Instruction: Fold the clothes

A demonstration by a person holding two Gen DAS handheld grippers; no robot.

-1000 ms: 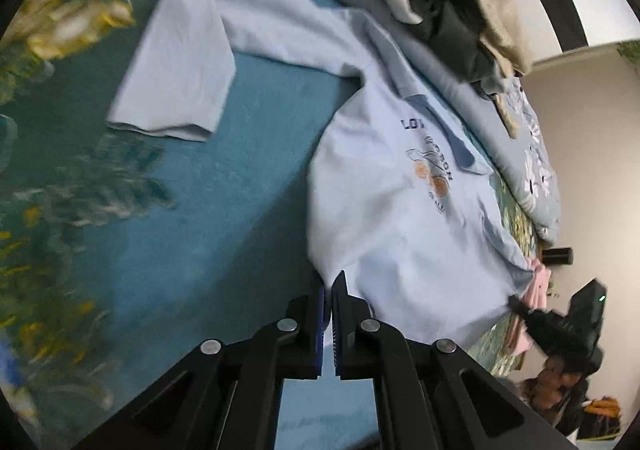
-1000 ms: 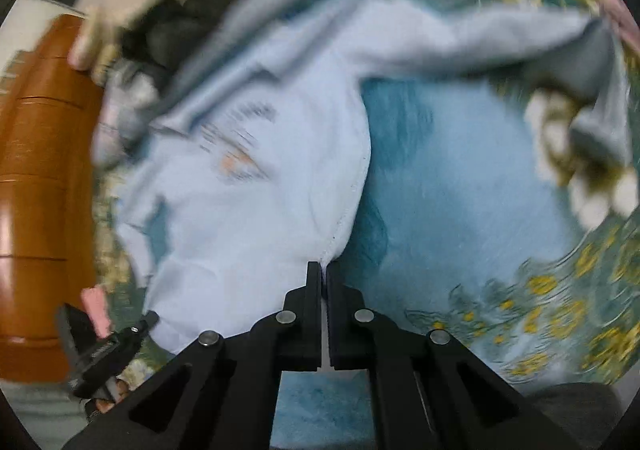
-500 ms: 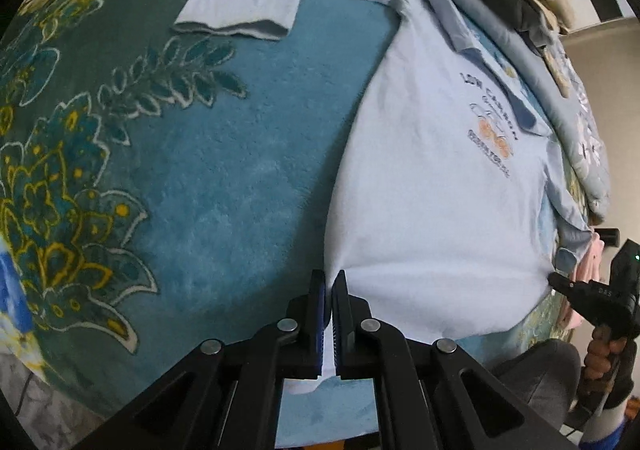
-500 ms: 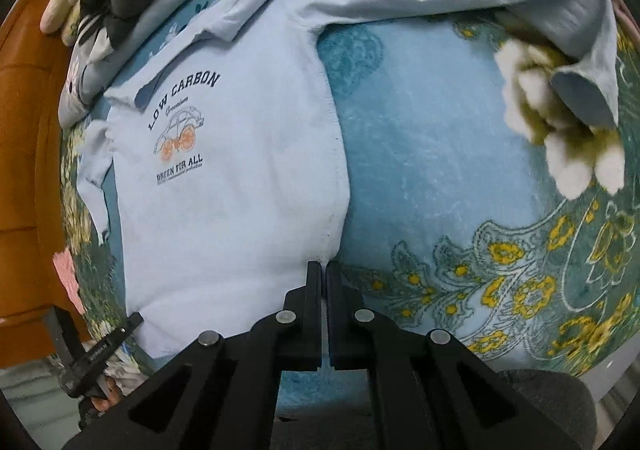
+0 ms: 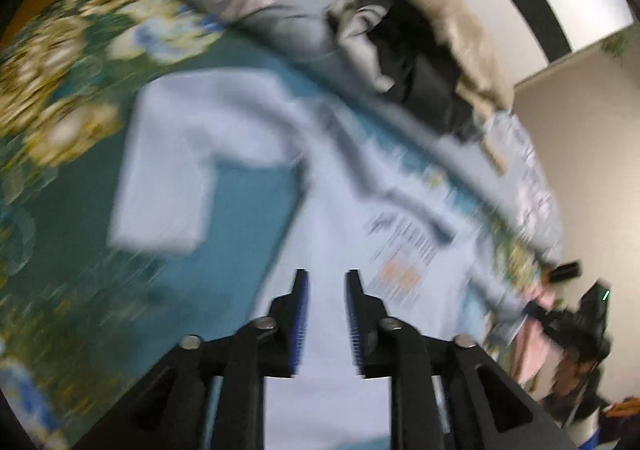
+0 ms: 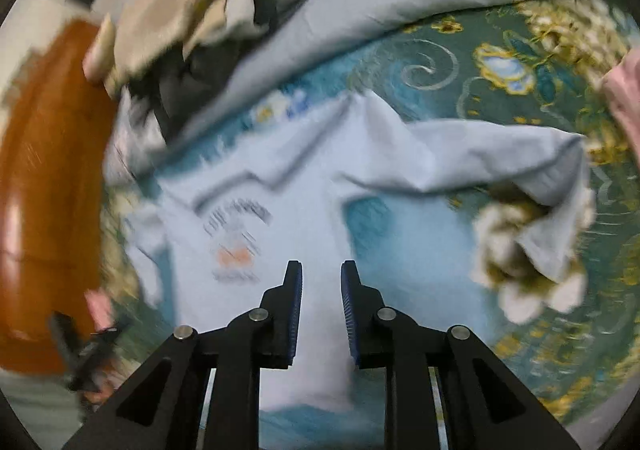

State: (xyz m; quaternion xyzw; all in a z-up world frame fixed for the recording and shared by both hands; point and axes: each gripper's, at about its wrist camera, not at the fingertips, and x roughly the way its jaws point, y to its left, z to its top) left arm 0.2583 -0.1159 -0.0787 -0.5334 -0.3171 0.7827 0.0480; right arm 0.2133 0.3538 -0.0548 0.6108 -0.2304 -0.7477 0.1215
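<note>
Across a teal bedspread (image 5: 60, 210) with yellow and white flower patterns lies a pale blue shirt (image 5: 328, 218), front up and spread flat, its collar toward a grey-blue quilt (image 6: 360, 2) printed with white daisies. On that quilt sits a heap of other clothes (image 5: 432, 50) in beige, black and grey. The shirt carries a chest print (image 6: 236, 234) of dark arched lettering above an orange motif, but motion blur smears it in both views and no word can be read. From the left wrist camera one short sleeve (image 5: 160, 178) lies flat and squared on the bedspread, and at the far right edge the right gripper (image 5: 576, 314) shows dark against a pale wall, beside some pink fabric (image 5: 536, 346). From the right wrist camera the other sleeve (image 6: 520, 178) is rumpled and folded back on itself over a white flower of the pattern, an orange-brown wooden panel (image 6: 44, 178) fills the left side, and the left gripper (image 6: 80, 354) shows small and blurred at the lower left. Seen close in its own camera, the left gripper (image 5: 325, 282) has its jaws opening, with a clear gap between the blue-ridged pads (image 5: 301, 314) and only the shirt's body visible behind that gap, nothing pinched. The right gripper (image 6: 320, 274) is likewise opening, its pads parted over the lower part of the shirt and clamping nothing.
</note>
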